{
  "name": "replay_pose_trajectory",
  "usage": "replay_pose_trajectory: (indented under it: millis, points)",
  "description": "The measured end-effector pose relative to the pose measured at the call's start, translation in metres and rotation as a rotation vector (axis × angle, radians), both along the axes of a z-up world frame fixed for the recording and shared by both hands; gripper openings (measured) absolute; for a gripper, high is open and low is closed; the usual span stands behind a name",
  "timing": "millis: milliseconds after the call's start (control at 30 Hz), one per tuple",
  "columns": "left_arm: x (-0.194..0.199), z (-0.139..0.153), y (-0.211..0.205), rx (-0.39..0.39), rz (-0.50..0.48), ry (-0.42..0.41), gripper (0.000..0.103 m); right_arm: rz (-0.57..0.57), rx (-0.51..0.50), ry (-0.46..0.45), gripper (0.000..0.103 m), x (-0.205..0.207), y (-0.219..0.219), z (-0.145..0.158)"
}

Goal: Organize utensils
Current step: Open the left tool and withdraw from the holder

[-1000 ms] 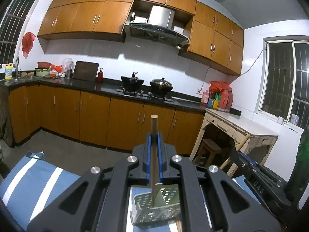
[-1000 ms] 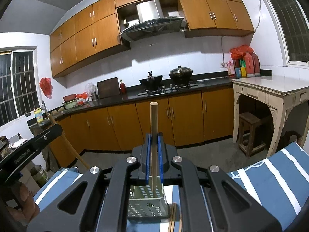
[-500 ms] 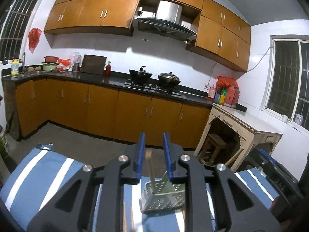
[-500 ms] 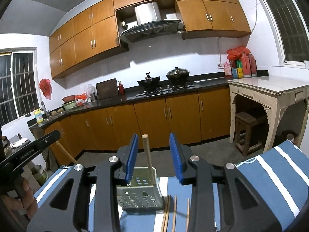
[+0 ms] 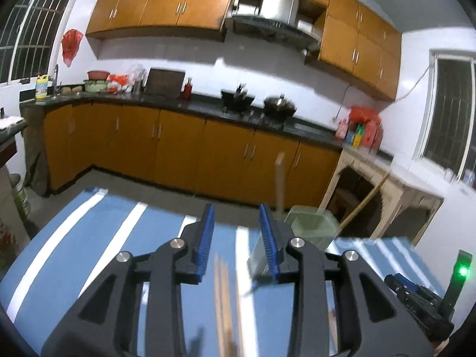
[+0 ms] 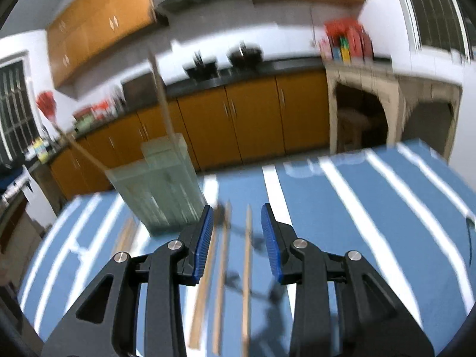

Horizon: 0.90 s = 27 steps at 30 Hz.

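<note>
A pale green perforated utensil holder (image 5: 309, 232) stands on the blue striped cloth (image 5: 89, 238) with wooden chopsticks (image 5: 279, 184) upright in it. It also shows in the right wrist view (image 6: 163, 184) with chopsticks (image 6: 162, 98) leaning in it. My left gripper (image 5: 236, 238) is open and empty, left of the holder. My right gripper (image 6: 238, 238) is open and empty above several loose chopsticks (image 6: 247, 261) lying on the cloth. Loose chopsticks (image 5: 221, 297) also lie under the left gripper. Both views are blurred.
Orange kitchen cabinets (image 5: 178, 148) and a dark counter with pots (image 5: 279, 107) run along the far wall. A pale side table (image 5: 395, 190) stands at the right. The other gripper's body (image 5: 422, 297) shows at the lower right of the left wrist view.
Both grippers let go of their chopsticks into the holder, opened, and pulled back. The left one swung left, the right one tilted down over the loose chopsticks.
</note>
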<state>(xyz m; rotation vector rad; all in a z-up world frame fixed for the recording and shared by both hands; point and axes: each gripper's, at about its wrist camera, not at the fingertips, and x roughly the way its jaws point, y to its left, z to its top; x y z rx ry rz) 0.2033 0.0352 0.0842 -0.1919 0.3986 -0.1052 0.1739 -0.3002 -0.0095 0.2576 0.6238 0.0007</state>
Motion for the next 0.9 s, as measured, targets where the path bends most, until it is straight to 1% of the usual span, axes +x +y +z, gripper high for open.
replay_pose_trajectory:
  millis: [67, 100, 133, 300, 400, 500, 533, 567, 700, 767, 900]
  points:
    - [0.001, -0.026, 0.004, 0.013, 0.002, 0.06, 0.032, 0.016, 0.01, 0.077, 0.035, 0.002, 0.001, -0.024]
    - [0.002, -0.033, 0.005, 0.015, 0.003, 0.079, 0.032, 0.023, 0.009, 0.1, 0.035, 0.0, 0.002, -0.032]
    - [0.003, -0.047, 0.009, 0.014, 0.005, 0.118, 0.032, 0.034, 0.006, 0.131, 0.034, 0.001, 0.005, -0.041]
    - [0.005, -0.093, 0.016, -0.008, -0.012, 0.249, 0.032, 0.077, -0.037, 0.202, 0.034, 0.001, 0.019, -0.061]
    - [0.004, -0.108, 0.016, -0.004, -0.031, 0.287, 0.031, 0.082, -0.058, 0.25, 0.028, 0.005, 0.023, -0.072]
    - [0.004, -0.118, 0.015, -0.002, -0.06, 0.321, 0.031, 0.076, -0.134, 0.237, 0.019, 0.0, 0.028, -0.073]
    - [0.004, -0.122, 0.014, 0.001, -0.071, 0.336, 0.03, 0.069, -0.152, 0.235, 0.012, 0.0, 0.027, -0.073]
    - [0.006, -0.125, 0.012, 0.003, -0.083, 0.349, 0.03, 0.064, -0.15, 0.234, 0.008, 0.001, 0.025, -0.073]
    - [0.009, -0.138, 0.0, 0.015, -0.132, 0.397, 0.023, -0.042, -0.101, 0.24, 0.008, 0.002, 0.001, -0.074]
    - [0.009, -0.144, -0.006, 0.036, -0.156, 0.414, 0.02, -0.053, -0.075, 0.243, 0.008, 0.002, -0.006, -0.074]
    - [0.013, -0.152, -0.016, 0.066, -0.171, 0.439, 0.015, -0.048, -0.101, 0.24, 0.008, 0.001, -0.004, -0.075]
